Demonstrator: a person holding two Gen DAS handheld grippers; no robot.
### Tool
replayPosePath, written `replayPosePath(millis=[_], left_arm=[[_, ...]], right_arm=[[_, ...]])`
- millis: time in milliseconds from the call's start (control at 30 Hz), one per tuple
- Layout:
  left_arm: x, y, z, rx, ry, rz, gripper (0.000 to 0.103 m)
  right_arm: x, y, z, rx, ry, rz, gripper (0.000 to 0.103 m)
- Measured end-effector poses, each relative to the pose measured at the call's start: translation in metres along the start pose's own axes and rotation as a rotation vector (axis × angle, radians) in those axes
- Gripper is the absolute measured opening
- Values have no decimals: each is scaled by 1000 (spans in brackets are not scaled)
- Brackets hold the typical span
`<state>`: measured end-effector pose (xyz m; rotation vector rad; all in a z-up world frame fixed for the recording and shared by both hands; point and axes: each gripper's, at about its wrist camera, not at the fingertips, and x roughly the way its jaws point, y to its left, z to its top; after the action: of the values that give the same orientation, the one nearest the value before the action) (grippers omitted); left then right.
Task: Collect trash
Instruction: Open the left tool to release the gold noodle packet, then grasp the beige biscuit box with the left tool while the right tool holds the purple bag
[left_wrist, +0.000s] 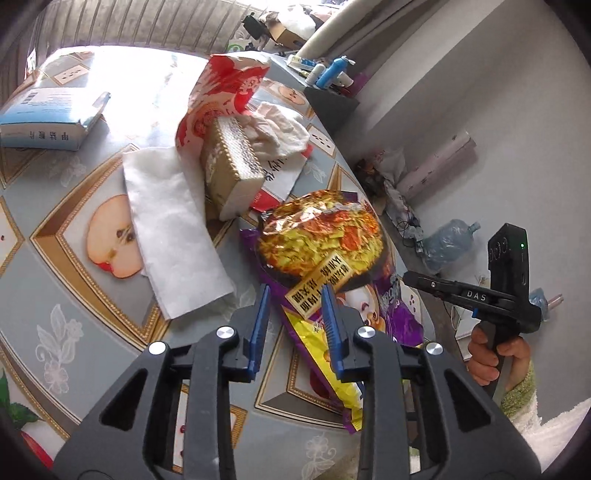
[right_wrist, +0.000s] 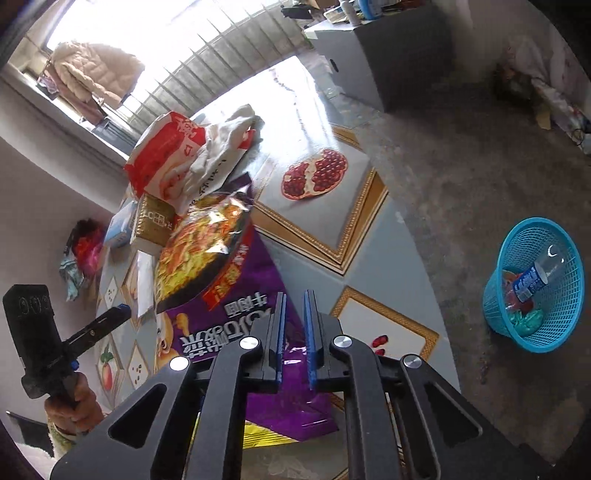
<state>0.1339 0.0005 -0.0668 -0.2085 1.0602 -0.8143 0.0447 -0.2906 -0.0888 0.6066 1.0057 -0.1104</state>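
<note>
The purple noodle packet (right_wrist: 236, 295) is lying on the table (right_wrist: 332, 221). The right gripper (right_wrist: 293, 332) is hovering at its 6 o'clock end, fingers nearly clenched, grasping nothing visible. The left gripper (left_wrist: 295, 321) is hanging released, partly hiding the packet's lower end.

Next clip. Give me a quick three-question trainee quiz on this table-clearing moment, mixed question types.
1. True or false: the blue basket on the floor is empty.
2. What lies under both tongs? A) purple snack bag B) white tissue C) blue-and-white box
3. What covers the table?

Key:
1. False; a plastic bottle and other trash lie in it.
2. A.
3. A cloth printed with fruit pictures.
</note>
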Motion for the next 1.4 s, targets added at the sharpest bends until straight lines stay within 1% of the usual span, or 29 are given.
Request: replayPosePath(millis=[167,267,300,333,433,467,600,633,667,700,733,800,867,967,1100,1167,1200,1233,1267,1333,1367,1400], left_arm=[[-8,18,15,-39,-50,72,27],[-6,18,33,-41,-90,106,43],[-4,17,42,-39,-104,123,52],[-2,16,49,-40,-113,133,57],[8,13,69,-44,-128,158,62],[14,12,78,-45,-125,170,62],[42,11,94,-42,-86,248,62],[47,11,93,-44,-78,263,59],[49,11,92,-48,-70,273,54],[51,12,90,-56,-64,267,40],[50,14,88,-69,-58,253,35],[44,15,83,-89,-62,235,31],[32,15,77,-97,-75,228,29],[10,11,68,-90,-105,222,27],[-30,1,49,-56,-159,225,27],[-47,-4,39,-46,-172,201,27],[-53,-7,34,-42,-170,173,27],[-56,-11,29,-38,-162,147,27],[-57,-15,24,-36,-147,113,26],[-50,-25,14,-25,-113,52,26],[-43,-30,8,-10,-89,39,26],[-35,-36,2,4,-68,41,26]], right_arm=[[-7,-2,-2,0,-42,-41,9],[-6,0,0,2,-51,-36,9],[-5,1,0,2,-53,-37,9],[-5,1,0,0,-54,-40,9],[-4,0,1,-2,-55,-39,9],[-4,-1,1,0,-54,-38,9],[-3,-6,2,14,-49,-35,9],[-4,-8,1,17,-49,-36,9],[-4,-8,1,19,-49,-36,9],[-5,-9,1,19,-49,-34,9],[-6,-9,0,19,-50,-33,9],[-7,-10,-1,19,-53,-31,9],[-9,-11,-2,22,-53,-28,9],[-15,-13,-5,31,-60,-18,9],[-23,-15,-10,41,-72,-5,10],[-26,-16,-14,53,-67,16,11],[-25,-17,-16,60,-62,25,15],[-25,-18,-18,71,-56,33,22],[-23,-19,-19,77,-50,39,25],[-20,-18,-23,86,-34,46,29],[-19,-18,-24,91,-26,53,33],[-17,-18,-25,97,-14,64,36]])
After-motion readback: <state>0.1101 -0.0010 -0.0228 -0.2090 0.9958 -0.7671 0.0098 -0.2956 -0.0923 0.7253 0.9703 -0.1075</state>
